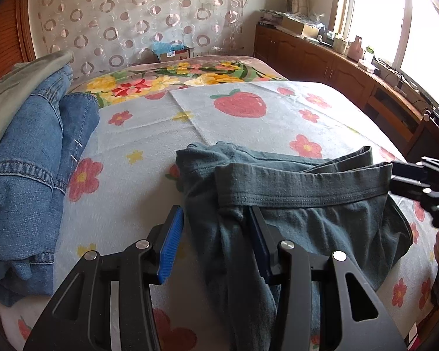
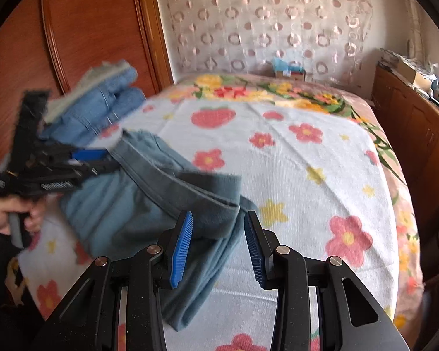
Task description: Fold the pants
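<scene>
While the grey-green pants [image 1: 292, 204] lie bunched on the bed [image 1: 248, 122], on its strawberry-and-flower cover, the fold is judged to be at an early to middle stage; the waistband [image 1: 301, 187] runs across the top of the heap, facing the left wrist camera, and the fabric beneath it is doubled but uneven, with no flat, squared packet yet formed; the left gripper [image 1: 216, 234] straddles the left end of the garment below the waistband, its jaws standing apart with cloth between them, and the blue pad on the outer side shows clear of the fabric, so no clamped grip is evident; the right gripper [image 2: 218, 237] sits at the opposite end of the waistband, its jaws likewise apart, one corner of the band lying between them without visible pressure from the pads; a stack of folded denim garments [image 1: 35, 152] rests well apart at the left edge of the bed, which suggests completed items; remaining work, as judged from the present lie of the cloth, comprises securing both ends, drawing the waistband straight, flattening the legs, and completing the final fold; the loose layers may slip or bunch if lifted unevenly.
</scene>
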The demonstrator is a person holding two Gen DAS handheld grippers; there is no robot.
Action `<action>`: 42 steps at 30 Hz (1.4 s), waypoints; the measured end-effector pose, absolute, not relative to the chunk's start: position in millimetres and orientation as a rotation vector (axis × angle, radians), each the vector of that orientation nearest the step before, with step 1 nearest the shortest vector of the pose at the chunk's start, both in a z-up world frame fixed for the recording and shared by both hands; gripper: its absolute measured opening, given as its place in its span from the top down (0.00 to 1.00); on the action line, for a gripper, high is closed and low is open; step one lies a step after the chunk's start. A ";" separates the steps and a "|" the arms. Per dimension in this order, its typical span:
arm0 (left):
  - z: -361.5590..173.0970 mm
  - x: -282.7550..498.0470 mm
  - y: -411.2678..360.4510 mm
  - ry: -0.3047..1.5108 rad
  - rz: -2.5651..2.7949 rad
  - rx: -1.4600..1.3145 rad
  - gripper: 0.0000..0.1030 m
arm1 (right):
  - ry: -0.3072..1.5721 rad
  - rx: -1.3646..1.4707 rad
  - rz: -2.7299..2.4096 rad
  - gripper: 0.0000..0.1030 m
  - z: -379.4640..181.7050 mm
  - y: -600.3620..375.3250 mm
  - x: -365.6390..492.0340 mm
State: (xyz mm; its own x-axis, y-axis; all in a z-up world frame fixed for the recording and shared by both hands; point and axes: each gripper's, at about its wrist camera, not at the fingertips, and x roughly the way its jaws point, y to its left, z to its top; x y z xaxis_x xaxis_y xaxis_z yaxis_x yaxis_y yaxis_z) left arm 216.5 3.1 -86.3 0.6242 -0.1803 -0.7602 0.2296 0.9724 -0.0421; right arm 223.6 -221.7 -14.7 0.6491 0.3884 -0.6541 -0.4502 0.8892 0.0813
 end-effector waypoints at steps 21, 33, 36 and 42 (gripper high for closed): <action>-79.5 215.1 11.1 0.840 -0.262 -0.007 0.24 | 0.694 -0.060 0.421 0.56 -11.9 -204.4 247.2; -100.0 222.9 10.7 0.895 -0.234 0.014 0.24 | 0.769 -0.007 0.412 0.50 -27.1 -213.3 244.2; -100.8 223.2 9.1 0.896 -0.229 0.031 0.24 | 0.779 -0.005 0.404 0.50 -28.5 -213.6 247.3; -100.6 222.9 8.9 0.896 -0.229 0.030 0.23 | 0.782 -0.008 0.408 0.50 -28.3 -208.1 251.5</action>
